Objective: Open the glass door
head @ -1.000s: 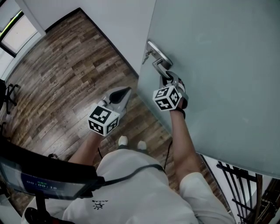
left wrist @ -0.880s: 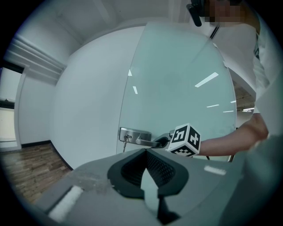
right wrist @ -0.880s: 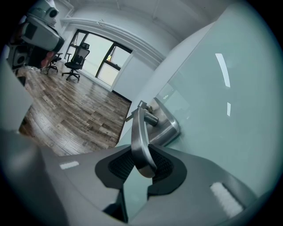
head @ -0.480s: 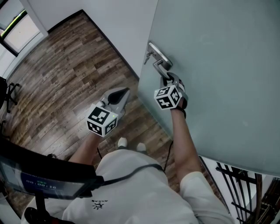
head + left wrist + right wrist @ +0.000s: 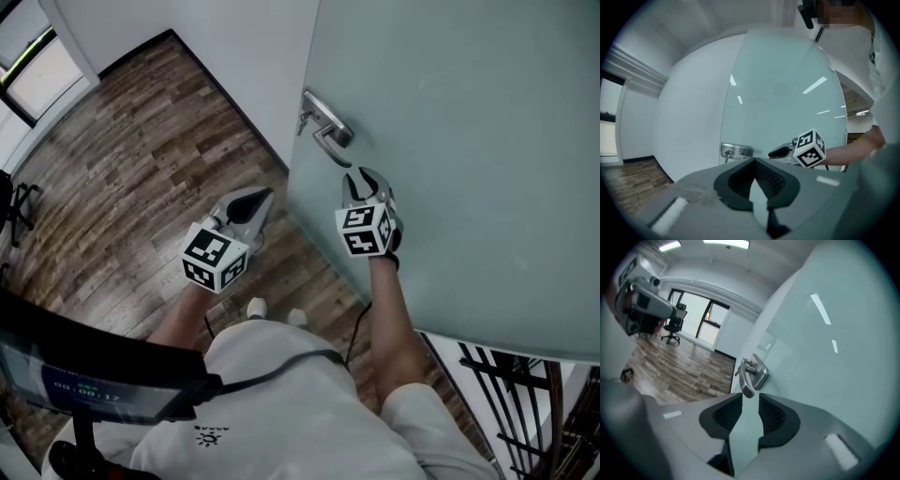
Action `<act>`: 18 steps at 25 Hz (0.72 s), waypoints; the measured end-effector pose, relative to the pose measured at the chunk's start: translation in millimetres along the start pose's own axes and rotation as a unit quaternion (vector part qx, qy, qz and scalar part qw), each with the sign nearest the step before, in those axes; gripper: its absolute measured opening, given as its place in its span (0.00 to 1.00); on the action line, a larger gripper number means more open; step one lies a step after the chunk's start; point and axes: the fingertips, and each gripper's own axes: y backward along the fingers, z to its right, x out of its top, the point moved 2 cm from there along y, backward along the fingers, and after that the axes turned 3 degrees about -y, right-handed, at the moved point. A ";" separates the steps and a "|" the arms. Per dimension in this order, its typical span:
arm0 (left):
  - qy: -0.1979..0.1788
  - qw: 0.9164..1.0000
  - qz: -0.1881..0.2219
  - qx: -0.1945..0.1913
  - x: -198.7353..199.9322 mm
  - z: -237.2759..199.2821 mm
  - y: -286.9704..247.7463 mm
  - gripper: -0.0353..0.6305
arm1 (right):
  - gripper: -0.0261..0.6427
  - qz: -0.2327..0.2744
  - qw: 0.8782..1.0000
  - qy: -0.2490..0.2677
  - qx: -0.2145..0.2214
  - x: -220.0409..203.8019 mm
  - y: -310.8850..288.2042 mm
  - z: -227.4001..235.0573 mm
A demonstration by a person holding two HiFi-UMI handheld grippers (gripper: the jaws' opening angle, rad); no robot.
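Observation:
The frosted glass door fills the right of the head view, with its metal lever handle near the door's edge. My right gripper hangs just below the handle, apart from it. In the right gripper view its jaws are opening with nothing between them, and the handle ends just ahead of my right gripper. My left gripper floats over the floor to the left of the door edge, shut and empty. The left gripper view shows the handle's plate and the right gripper.
Brown wood floor spreads to the left, bounded by a white wall. A black metal railing stands at the lower right behind the door. A dark screen on a stand sits at the lower left. An office chair stands by far windows.
My right gripper has come off the door handle and drawn back from it, its jaws parting. The door's edge has shifted slightly left. My left gripper has barely moved.

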 end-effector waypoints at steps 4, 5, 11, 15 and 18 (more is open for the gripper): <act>-0.006 1.000 0.018 -0.006 7.1 29.1 11.6 0.06 | 0.08 0.090 0.986 -0.130 0.054 13.3 65.4 -19.1; -0.007 1.000 0.021 -0.007 9.1 36.0 13.8 0.06 | 0.07 0.108 0.978 -0.161 0.071 14.5 80.8 -23.9; -0.011 0.999 0.034 -0.014 23.7 51.8 13.4 0.06 | 0.05 0.159 0.952 -0.239 0.109 23.3 135.4 -35.5; -0.011 0.999 0.036 -0.015 27.4 54.7 12.0 0.06 | 0.05 0.167 0.952 -0.234 0.108 27.7 146.0 -34.2; -0.011 0.999 0.036 -0.014 28.8 54.4 11.1 0.06 | 0.05 0.170 0.949 -0.243 0.107 29.0 145.5 -30.2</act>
